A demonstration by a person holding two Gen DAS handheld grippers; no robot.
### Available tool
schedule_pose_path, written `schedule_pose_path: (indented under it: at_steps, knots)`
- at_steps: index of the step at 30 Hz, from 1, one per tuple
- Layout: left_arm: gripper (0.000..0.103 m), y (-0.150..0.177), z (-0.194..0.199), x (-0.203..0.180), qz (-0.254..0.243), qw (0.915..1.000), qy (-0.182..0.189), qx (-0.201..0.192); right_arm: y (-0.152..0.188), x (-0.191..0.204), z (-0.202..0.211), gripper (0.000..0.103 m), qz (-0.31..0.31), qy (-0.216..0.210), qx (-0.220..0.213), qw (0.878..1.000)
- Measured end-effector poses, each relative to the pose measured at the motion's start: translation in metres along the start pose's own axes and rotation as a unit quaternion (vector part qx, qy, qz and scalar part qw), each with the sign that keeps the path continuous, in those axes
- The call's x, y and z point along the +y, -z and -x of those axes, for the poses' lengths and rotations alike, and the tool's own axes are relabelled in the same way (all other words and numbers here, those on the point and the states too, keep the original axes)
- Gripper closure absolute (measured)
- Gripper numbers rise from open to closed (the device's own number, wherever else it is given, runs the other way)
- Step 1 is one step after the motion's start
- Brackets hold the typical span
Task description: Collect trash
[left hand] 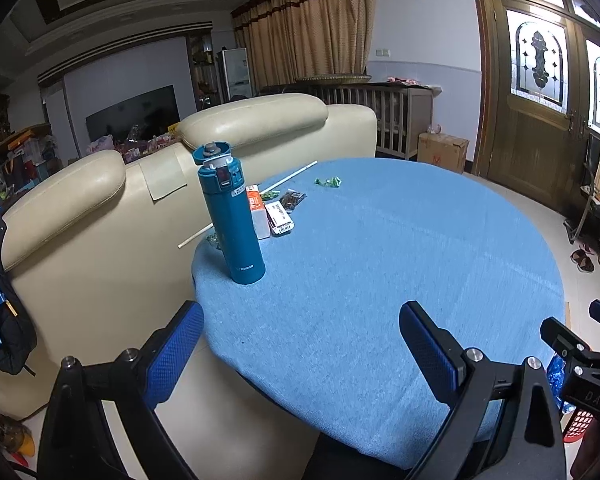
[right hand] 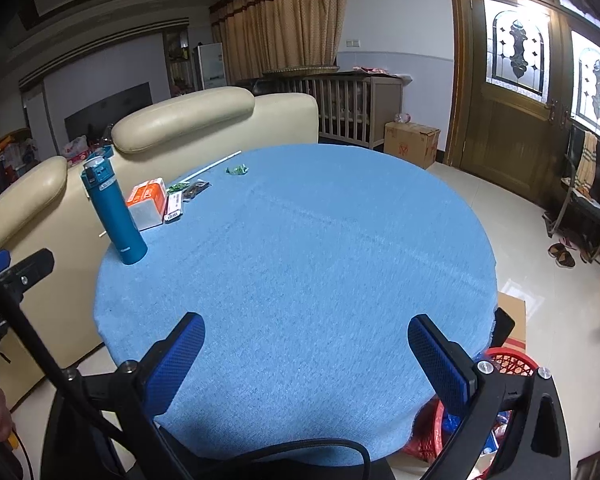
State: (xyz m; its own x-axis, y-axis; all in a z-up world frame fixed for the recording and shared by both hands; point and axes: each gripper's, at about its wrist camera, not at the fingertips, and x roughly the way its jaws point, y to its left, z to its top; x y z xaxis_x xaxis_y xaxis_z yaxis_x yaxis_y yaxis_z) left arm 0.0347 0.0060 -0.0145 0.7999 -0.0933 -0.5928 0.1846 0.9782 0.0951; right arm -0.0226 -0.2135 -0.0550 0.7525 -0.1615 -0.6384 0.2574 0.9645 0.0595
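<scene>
A round table with a blue cloth [left hand: 380,260] [right hand: 300,240] fills both views. On its far left lie a green crumpled wrapper [left hand: 328,181] [right hand: 237,169], a dark snack packet [left hand: 292,199] [right hand: 194,189], a white labelled packet [left hand: 281,218] [right hand: 173,205], an orange and white box [left hand: 258,210] [right hand: 148,200] and a long white stick [left hand: 288,176] [right hand: 214,165]. My left gripper [left hand: 300,340] is open and empty over the near table edge. My right gripper [right hand: 306,350] is open and empty over the near edge. A red basket [right hand: 512,364] [left hand: 578,424] with trash stands below the table at right.
A teal flask [left hand: 230,216] [right hand: 114,212] stands at the table's left edge. Cream sofa backs [left hand: 100,220] [right hand: 180,128] press against the table on the left. A cardboard box [right hand: 410,142] and a wooden door [right hand: 512,120] are at the back right.
</scene>
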Motion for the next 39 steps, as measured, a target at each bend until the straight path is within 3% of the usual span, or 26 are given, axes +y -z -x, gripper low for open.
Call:
schedule_pose_path:
  at_steps: [14, 39]
  knots:
    - [0.005, 0.005, -0.015, -0.018, -0.025, 0.9994, 0.005, 0.025, 0.004, -0.023, -0.011, 0.000, -0.036, -0.003, 0.014, 0.999]
    - [0.005, 0.003, 0.006, -0.045, -0.065, 0.9979, 0.001, 0.005, 0.009, -0.043, 0.002, 0.000, -0.067, -0.013, -0.004, 0.998]
